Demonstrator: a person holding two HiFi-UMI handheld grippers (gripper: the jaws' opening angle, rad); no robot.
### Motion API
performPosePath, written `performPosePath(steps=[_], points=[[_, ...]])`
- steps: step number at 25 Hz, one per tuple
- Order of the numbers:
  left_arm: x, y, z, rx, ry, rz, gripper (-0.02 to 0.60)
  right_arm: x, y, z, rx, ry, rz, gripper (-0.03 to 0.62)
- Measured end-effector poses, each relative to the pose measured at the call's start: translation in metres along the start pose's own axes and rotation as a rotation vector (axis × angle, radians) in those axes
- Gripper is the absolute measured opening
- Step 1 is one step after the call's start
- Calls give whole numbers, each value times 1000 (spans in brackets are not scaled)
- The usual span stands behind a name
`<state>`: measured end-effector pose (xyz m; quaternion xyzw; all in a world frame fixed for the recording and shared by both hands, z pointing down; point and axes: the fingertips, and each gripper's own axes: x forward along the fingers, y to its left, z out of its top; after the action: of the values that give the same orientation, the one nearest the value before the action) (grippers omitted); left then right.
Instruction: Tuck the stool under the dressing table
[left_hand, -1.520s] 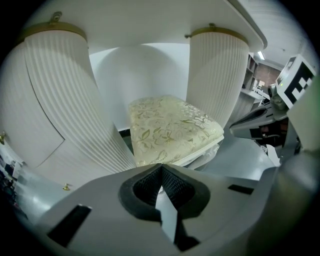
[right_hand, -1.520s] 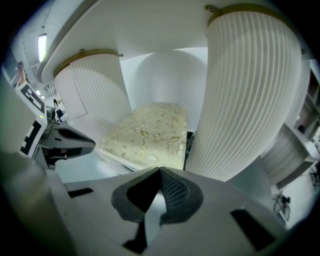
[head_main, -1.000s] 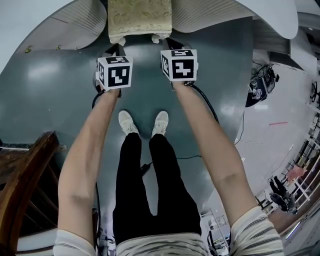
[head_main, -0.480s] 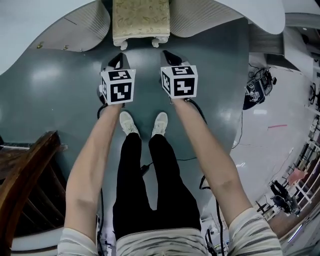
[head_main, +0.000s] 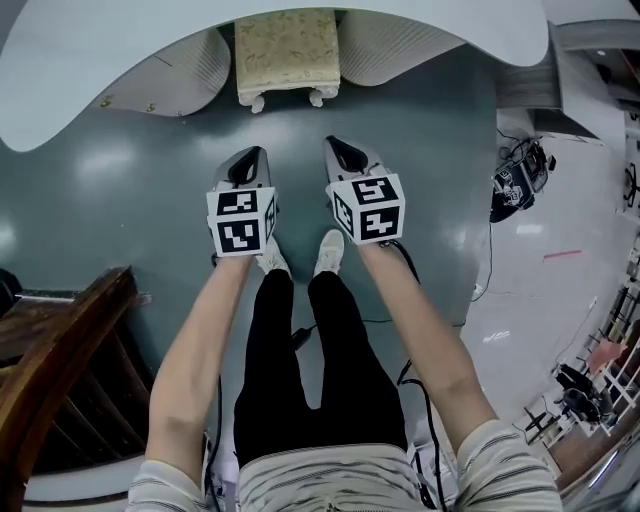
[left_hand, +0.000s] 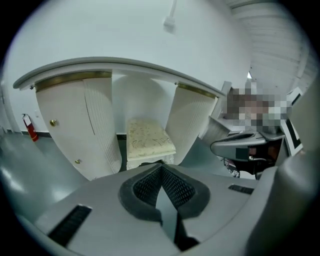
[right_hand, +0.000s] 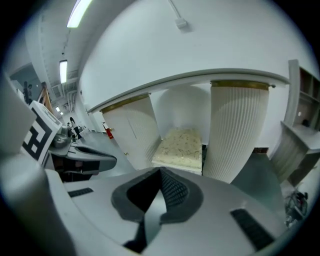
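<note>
The stool (head_main: 287, 55), with a cream patterned cushion and white legs, stands between the two ribbed white pedestals of the dressing table (head_main: 110, 60), its far part under the white top. The left gripper view shows the stool (left_hand: 147, 140) in the knee gap, and so does the right gripper view, stool (right_hand: 182, 145). My left gripper (head_main: 248, 160) and right gripper (head_main: 345, 150) hover side by side over the grey floor, well short of the stool and apart from it. Both are shut with nothing between the jaws.
A dark wooden piece of furniture (head_main: 60, 350) stands at the lower left. A black bag (head_main: 512, 185) with cables lies on the floor to the right. The person's white shoes (head_main: 328, 250) sit just behind the grippers. A red fire extinguisher (left_hand: 30, 127) stands by the far wall.
Both grippers have drawn back from the stool's near edge toward the person. The stool now sits farther under the table top.
</note>
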<state>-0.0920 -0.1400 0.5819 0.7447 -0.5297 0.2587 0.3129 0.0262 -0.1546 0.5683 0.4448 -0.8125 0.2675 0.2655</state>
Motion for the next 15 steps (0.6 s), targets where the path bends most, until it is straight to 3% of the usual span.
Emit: performPosePath(steps=[6,15], points=[[-37,-8,4,-29,-56,7,0,-36,17,-7,55,-37,15,5],[-93,-33,13,-38,-115,-28,1,-88,49,15,116,-96,60,5]])
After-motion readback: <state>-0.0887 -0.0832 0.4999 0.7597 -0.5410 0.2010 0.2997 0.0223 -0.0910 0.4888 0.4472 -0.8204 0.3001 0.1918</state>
